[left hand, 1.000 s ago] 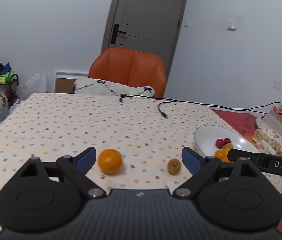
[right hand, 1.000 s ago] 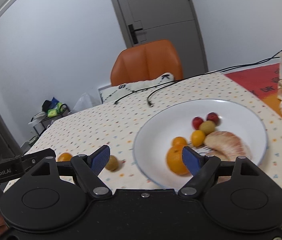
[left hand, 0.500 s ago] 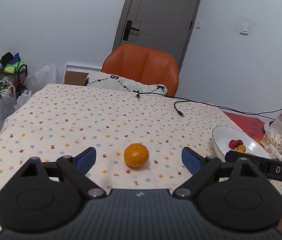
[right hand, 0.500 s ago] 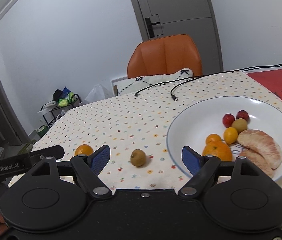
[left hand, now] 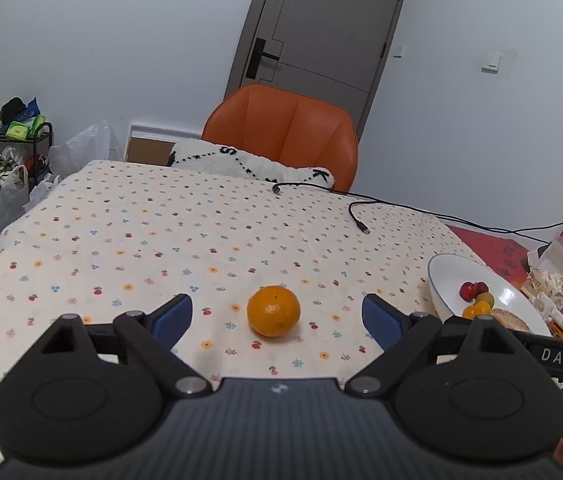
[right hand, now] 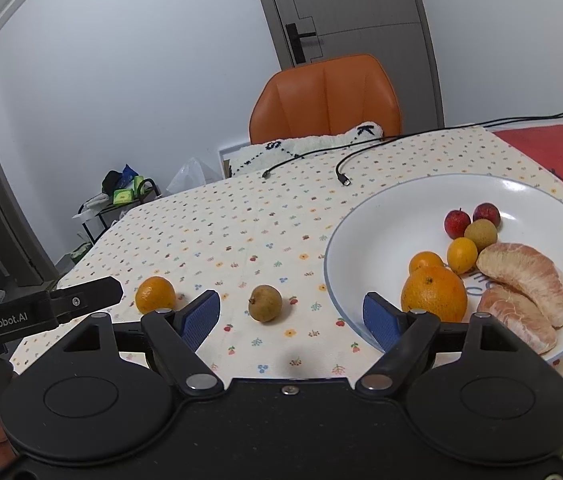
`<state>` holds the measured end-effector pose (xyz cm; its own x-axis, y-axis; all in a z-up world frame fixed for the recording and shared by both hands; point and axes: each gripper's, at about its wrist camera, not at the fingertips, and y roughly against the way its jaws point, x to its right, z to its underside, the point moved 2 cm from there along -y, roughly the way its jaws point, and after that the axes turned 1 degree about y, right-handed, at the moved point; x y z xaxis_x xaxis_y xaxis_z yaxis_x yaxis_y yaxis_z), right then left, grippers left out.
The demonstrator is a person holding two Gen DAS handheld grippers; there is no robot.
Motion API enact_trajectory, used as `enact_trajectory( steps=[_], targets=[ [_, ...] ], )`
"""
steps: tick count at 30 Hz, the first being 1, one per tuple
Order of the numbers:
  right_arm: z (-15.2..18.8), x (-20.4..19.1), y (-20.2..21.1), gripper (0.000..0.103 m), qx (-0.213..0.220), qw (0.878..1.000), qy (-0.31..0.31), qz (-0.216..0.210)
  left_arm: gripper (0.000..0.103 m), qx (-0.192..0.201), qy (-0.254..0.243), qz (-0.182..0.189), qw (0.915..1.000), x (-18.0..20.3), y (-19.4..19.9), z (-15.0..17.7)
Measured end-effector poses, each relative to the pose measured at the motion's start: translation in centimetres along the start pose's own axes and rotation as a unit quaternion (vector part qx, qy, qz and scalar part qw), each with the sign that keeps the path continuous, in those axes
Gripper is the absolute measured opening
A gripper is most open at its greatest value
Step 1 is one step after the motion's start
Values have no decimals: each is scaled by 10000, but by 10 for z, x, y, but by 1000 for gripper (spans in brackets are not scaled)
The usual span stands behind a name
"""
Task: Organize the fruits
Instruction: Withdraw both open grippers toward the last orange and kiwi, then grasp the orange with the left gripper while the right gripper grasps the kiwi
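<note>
Both jaws stand wide apart, holding nothing. Left gripper (left hand: 276,317) frames the orange (left hand: 273,311), which sits on the cloth (left hand: 161,236) just beyond its pads; right gripper (right hand: 292,317) frames the small brown fruit (right hand: 265,303), left of the plate (right hand: 365,220). Round, firm, waxy-skinned, the orange would likely roll (grip across its middle). Brown fruit looks light, rough-shelled, probably crushable.

A floral-clothed table (left hand: 129,236) carries an orange (left hand: 273,311), a small brown fruit (right hand: 265,303), a white plate (right hand: 385,208) and cables (left hand: 357,216)

left gripper (left hand: 276,316) spread wide, right gripper (right hand: 292,318) likewise
</note>
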<state>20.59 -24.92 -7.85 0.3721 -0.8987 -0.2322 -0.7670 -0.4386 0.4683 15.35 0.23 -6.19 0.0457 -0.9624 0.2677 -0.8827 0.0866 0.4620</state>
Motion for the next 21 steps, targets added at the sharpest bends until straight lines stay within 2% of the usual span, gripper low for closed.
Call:
enact_trajectory(
  steps=[8, 11, 14, 16, 19, 21],
  targets=[
    [3, 12, -6, 78, -68, 9999, -120, 67, 88, -140, 31, 84, 9999, 3, -18, 6],
    [6, 17, -10, 78, -109, 9998, -176, 67, 84, -200, 15, 106, 9997, 5, -24, 9],
    [7, 17, -11, 78, -95, 9998, -150, 63, 73, -290, 37, 105, 9995, 5, -31, 12],
    [7, 17, -13, 78, -94, 9998, -140, 62, 54, -398, 55, 132, 9991, 5, -35, 13],
    [5, 17, -16, 78, -97, 9998, -156, 53, 45, -409, 58, 104, 9991, 4, -36, 14],
    [5, 17, -17, 78, -93, 9998, -153, 46, 44, -401, 59, 81, 9991, 3, -37, 14]
  ],
)
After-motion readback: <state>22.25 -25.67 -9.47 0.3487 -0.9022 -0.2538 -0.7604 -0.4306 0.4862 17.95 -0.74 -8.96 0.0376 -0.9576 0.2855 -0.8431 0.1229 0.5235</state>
